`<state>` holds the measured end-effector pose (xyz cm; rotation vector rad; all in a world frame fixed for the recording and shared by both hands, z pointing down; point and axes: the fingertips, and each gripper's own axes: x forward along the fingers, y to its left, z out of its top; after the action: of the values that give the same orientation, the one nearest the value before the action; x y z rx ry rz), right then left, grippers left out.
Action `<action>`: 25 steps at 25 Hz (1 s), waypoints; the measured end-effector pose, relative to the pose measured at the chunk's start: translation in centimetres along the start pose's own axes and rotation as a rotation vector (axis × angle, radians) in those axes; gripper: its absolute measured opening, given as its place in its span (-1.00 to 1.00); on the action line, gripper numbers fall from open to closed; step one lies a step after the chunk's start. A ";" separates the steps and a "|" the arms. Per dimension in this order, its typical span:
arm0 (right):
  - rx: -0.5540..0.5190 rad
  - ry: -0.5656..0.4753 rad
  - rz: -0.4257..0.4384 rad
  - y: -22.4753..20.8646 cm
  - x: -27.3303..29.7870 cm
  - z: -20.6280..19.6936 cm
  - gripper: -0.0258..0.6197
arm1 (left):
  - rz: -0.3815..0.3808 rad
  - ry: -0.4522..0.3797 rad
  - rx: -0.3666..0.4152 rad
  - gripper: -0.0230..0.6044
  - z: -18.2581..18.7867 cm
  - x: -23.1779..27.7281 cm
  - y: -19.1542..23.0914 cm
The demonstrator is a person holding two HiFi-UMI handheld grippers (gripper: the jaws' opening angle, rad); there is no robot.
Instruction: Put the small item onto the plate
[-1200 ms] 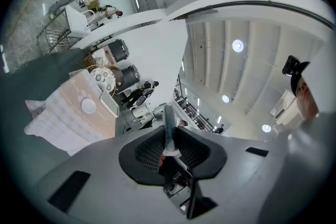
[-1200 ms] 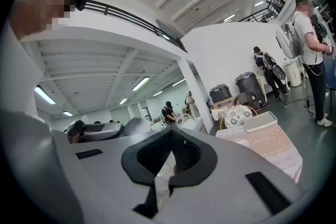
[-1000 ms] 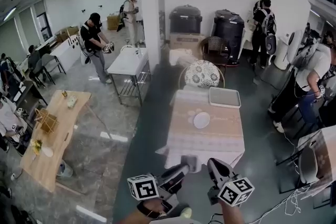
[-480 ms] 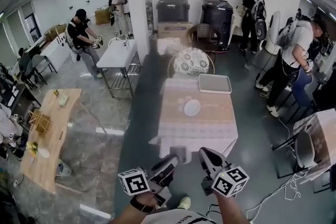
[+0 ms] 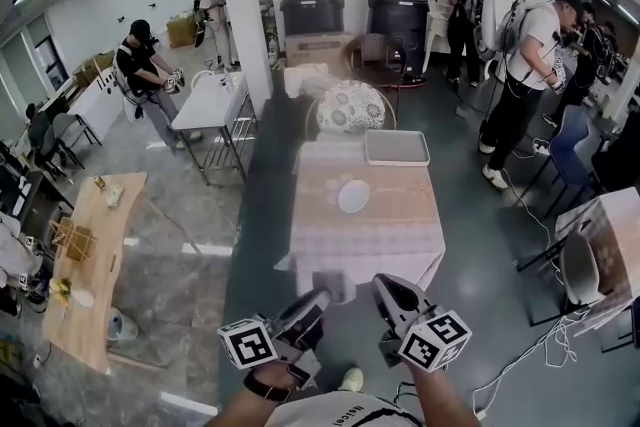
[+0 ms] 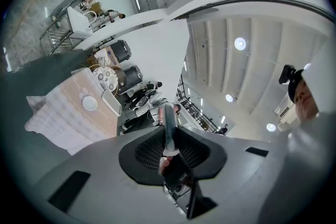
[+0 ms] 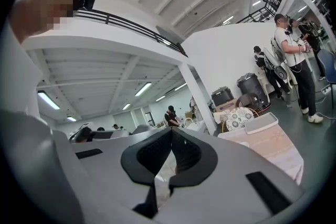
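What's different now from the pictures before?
The view has swung: the table with its plate and tray sits further left and higher in the head view. Both grippers shifted left too. Unchanged: the left gripper keeps its small grey item, the right gripper stays shut and empty, the plate looks bare.

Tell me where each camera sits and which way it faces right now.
Head view: on the person's head, steeply down at the pink-clothed table with its round white plate; forearms, left gripper and right gripper show.
Left gripper view: on that gripper, tilted ceilingward; jaws pinching a thin grey item, person's head at right.
Right gripper view: likewise upward across the hall; shut jaws, head upper left.
Shared: all see the table and white rectangular tray.
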<state>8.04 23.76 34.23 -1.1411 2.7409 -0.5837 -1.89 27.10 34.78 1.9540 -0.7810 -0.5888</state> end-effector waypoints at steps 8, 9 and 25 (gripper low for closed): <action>-0.009 -0.004 0.025 -1.9 -0.5 0.4 -0.88 | 0.017 -0.015 0.015 -0.69 -1.1 1.7 -0.1; -0.011 -0.004 0.028 -2.0 -0.5 0.5 -0.88 | 0.019 -0.018 0.018 -0.68 -1.1 1.9 -0.2; 0.002 0.006 -0.019 -6.5 3.0 1.3 -0.88 | 0.032 0.008 0.027 -0.69 1.1 7.3 2.3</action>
<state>10.50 17.05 35.71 -1.1679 2.7367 -0.5934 1.71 20.31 35.65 1.9633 -0.8176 -0.5530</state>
